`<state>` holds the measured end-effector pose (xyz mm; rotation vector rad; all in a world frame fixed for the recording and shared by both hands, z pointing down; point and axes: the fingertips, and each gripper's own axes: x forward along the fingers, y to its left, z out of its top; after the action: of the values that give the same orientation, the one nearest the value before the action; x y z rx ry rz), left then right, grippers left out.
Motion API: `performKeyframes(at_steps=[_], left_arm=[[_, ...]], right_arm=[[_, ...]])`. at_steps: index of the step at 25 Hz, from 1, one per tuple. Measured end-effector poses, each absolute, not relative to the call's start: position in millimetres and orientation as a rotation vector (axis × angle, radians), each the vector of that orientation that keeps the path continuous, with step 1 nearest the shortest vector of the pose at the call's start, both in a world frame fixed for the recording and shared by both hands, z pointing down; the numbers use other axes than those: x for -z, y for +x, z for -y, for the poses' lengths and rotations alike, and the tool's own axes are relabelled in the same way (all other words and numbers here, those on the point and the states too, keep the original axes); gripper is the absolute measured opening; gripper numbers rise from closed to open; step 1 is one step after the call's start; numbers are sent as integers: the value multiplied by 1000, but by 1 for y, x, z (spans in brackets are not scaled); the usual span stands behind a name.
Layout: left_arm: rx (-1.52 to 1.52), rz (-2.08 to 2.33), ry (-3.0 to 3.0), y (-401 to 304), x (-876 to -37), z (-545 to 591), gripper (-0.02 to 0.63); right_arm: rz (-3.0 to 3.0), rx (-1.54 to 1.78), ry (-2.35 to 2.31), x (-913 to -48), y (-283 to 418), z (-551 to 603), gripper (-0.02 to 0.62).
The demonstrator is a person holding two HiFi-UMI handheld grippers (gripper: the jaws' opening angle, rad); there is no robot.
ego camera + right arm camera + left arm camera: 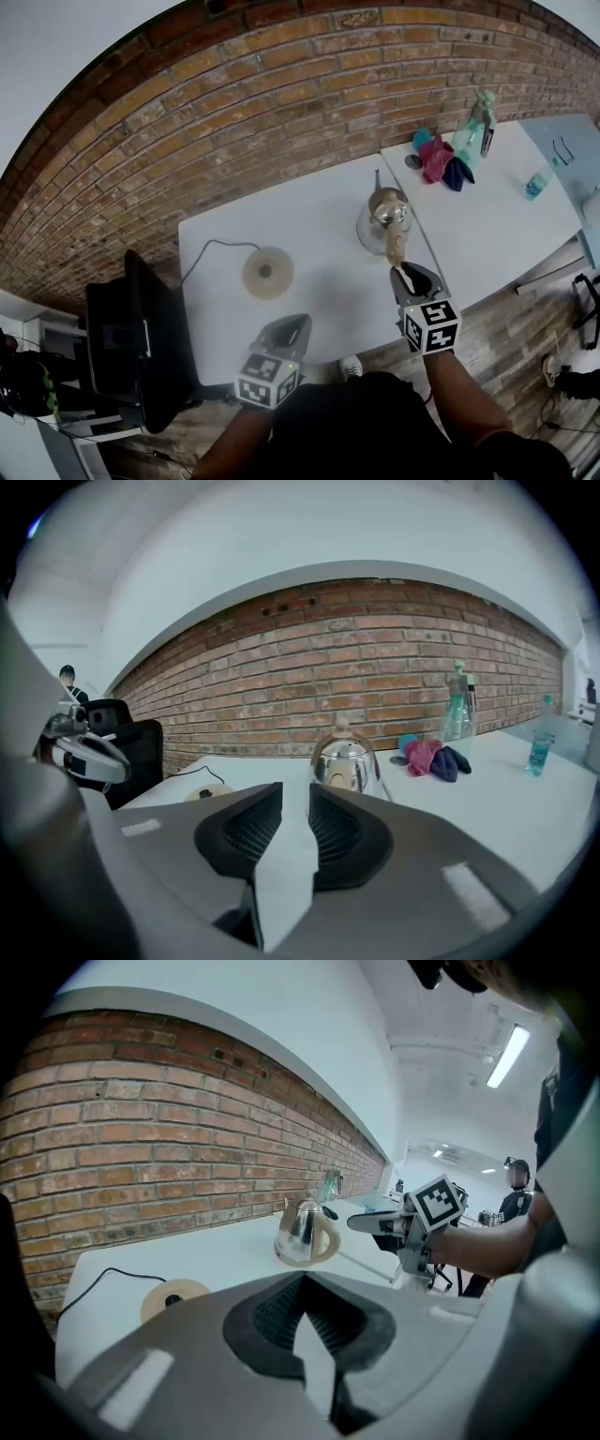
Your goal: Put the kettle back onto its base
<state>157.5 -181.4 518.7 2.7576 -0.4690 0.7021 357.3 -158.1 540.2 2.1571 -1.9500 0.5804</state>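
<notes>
Kettle (343, 758) underside hidden behind jaws, black frame (588, 314) cut by edge

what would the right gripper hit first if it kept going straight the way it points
Probably the kettle: the right gripper, jaws apart and empty, aims straight at it, and in the head view the beige handle faces it just ahead.

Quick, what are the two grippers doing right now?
Left gripper: closed, empty.
Right gripper: open, empty, kettle just ahead.
</notes>
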Motion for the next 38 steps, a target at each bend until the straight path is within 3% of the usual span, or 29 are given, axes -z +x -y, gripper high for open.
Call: performKeyframes(at_steps=[7, 14, 28, 38], left_arm=[[-715, 479, 2747, 172, -524, 191, 1], [-761, 474, 2727, 173, -534, 193, 1], [-774, 529, 2693, 161, -549, 208, 0], [-763, 561, 2679, 155, -552, 217, 1]], right_arm=[[1865, -598, 2166, -561, 386, 176, 213], [1805, -625, 2171, -588, 399, 196, 249], [1675, -618, 2190, -628, 419, 229, 247], [1645, -617, 2198, -629, 432, 234, 164]])
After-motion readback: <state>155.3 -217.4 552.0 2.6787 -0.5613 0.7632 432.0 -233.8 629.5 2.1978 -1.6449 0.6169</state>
